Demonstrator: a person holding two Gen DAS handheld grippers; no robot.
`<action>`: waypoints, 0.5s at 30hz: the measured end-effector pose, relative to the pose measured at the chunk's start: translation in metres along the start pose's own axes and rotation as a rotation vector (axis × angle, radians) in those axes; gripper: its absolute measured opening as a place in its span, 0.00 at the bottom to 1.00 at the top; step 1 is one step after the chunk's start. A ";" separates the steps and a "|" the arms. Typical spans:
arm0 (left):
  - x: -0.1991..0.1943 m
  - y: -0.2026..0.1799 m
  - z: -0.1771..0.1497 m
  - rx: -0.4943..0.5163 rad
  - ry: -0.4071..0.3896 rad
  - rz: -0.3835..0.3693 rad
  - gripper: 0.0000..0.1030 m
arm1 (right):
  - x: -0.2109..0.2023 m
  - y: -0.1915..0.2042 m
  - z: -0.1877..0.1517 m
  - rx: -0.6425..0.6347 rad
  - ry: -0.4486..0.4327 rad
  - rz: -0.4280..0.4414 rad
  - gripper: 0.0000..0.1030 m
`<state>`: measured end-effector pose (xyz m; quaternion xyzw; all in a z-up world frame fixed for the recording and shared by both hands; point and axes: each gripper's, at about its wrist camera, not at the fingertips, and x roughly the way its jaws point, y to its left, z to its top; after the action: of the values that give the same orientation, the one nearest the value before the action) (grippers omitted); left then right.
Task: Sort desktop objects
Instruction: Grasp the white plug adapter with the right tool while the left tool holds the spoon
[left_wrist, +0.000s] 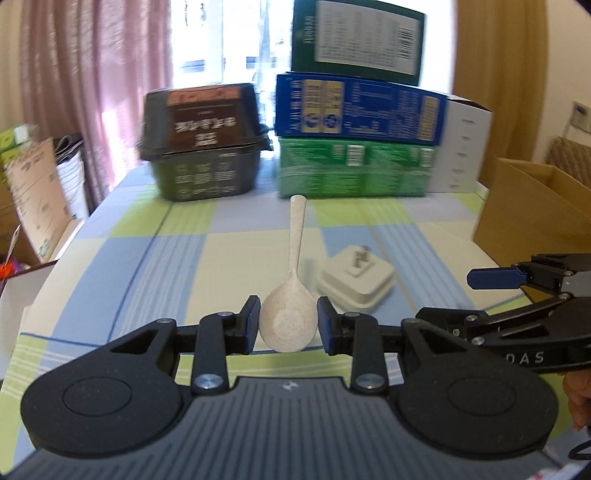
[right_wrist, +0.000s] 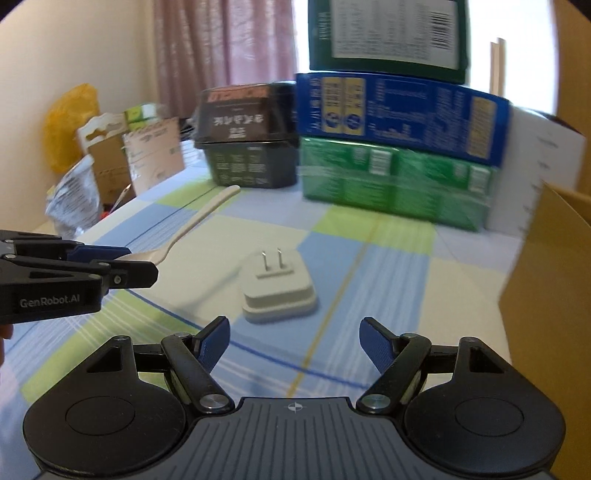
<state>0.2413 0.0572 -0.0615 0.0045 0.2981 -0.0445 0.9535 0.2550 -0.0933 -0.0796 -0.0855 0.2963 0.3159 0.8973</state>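
A: Where's the charger plug?
B: On the counter, dead ahead of the right hand-held gripper, jaws wide, empty.
A: And the left hand-held gripper?
B: Clamped on the spoon bowl, handle pointing away, probably lifted.

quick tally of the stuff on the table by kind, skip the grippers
spoon: 1
plug adapter: 1
black containers: 2
stacked boxes, dark green, blue, green: 3
white box: 1
cardboard box: 1
total: 9
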 end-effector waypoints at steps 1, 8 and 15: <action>0.002 0.003 0.000 -0.007 0.003 0.005 0.27 | 0.005 0.000 0.001 -0.013 0.000 0.002 0.73; 0.013 0.016 -0.003 -0.036 0.021 0.029 0.27 | 0.046 0.001 0.011 -0.076 0.029 0.037 0.81; 0.024 0.026 -0.006 -0.063 0.042 0.041 0.27 | 0.073 0.004 0.015 -0.070 0.063 0.042 0.82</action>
<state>0.2599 0.0810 -0.0806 -0.0187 0.3190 -0.0156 0.9474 0.3054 -0.0471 -0.1096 -0.1207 0.3150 0.3418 0.8771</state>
